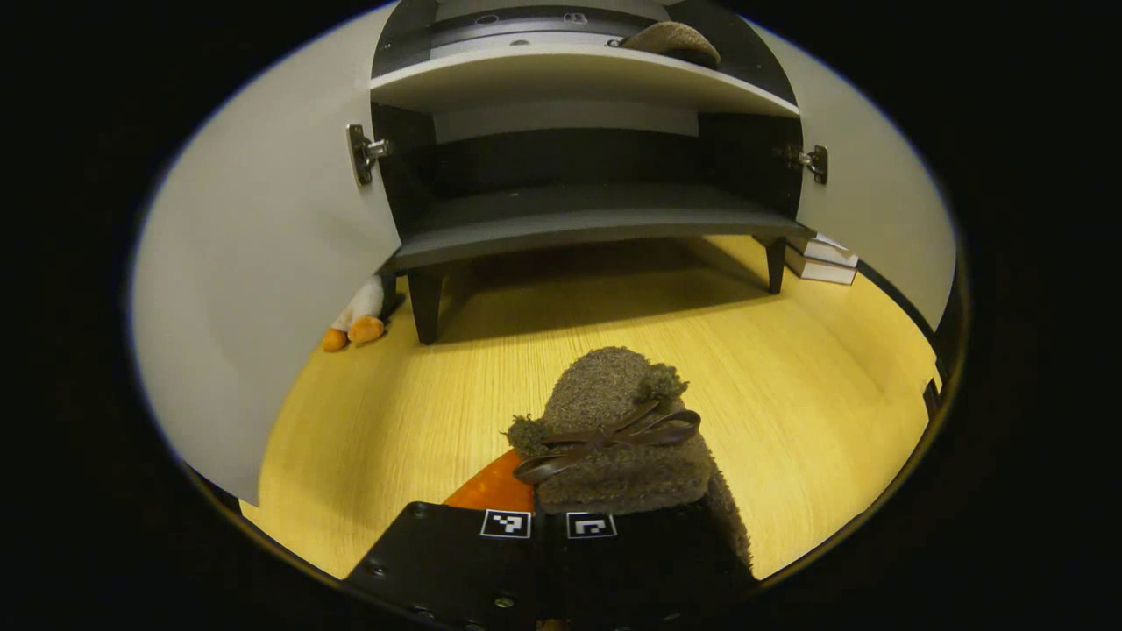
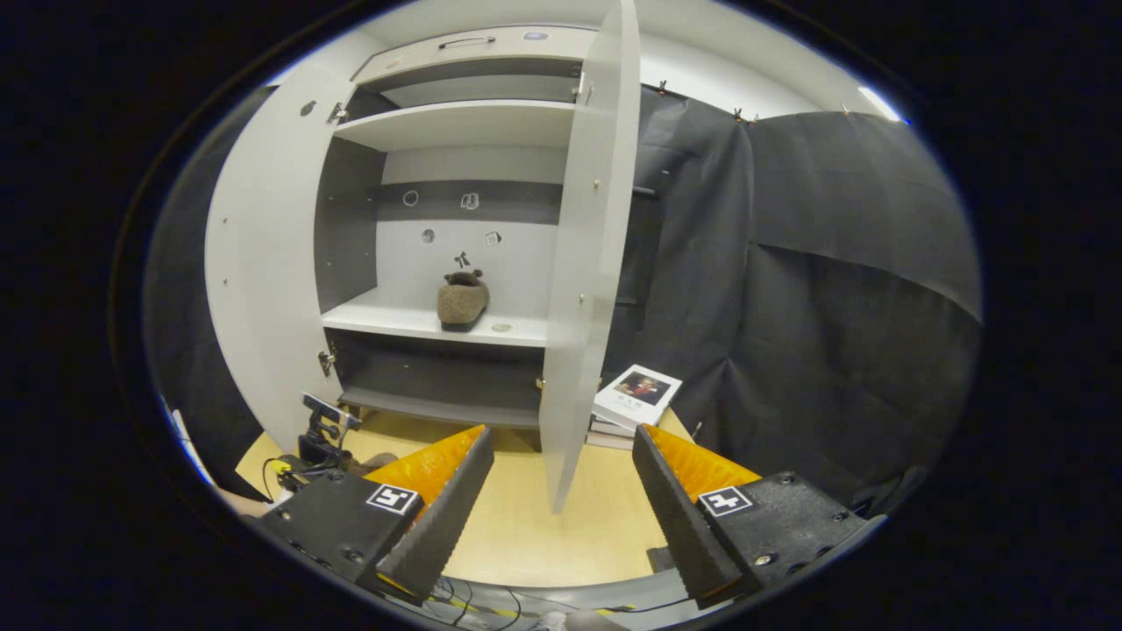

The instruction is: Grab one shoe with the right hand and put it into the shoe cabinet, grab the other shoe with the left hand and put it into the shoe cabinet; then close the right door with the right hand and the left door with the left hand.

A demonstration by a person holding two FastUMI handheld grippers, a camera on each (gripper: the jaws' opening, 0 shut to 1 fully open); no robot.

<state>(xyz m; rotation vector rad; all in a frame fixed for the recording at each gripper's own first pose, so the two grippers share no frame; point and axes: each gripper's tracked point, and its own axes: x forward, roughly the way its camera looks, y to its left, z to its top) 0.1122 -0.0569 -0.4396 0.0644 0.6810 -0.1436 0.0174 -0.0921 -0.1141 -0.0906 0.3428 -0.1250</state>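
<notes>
One shoe (image 2: 462, 301) is already resting on the white middle shelf (image 2: 412, 322) of the shoe cabinet (image 2: 351, 254), near that shelf's front edge. The right gripper (image 2: 561, 499) is hanging released, its jaws spread wide and empty, facing the outer edge of the open right door (image 2: 583, 263). The left gripper (image 1: 548, 535) is grasping the second shoe (image 1: 614, 438), a fuzzy brown slipper with a bow, both fingers clenched on its heel end, and is carrying it above the floor (image 1: 789, 386) in front of the cabinet's dark lower shelf (image 1: 578, 219).

Judged from this, the first placement is done; the second shoe's placement and both door closings are remaining. The left door (image 1: 254, 263) is standing open.

The floor is pale yellow wood grain. Books (image 2: 635, 394) are lying by the cabinet's right leg, a plush toy (image 1: 355, 320) beside its left leg. Black cloth (image 2: 806, 289) is lining the booth.
</notes>
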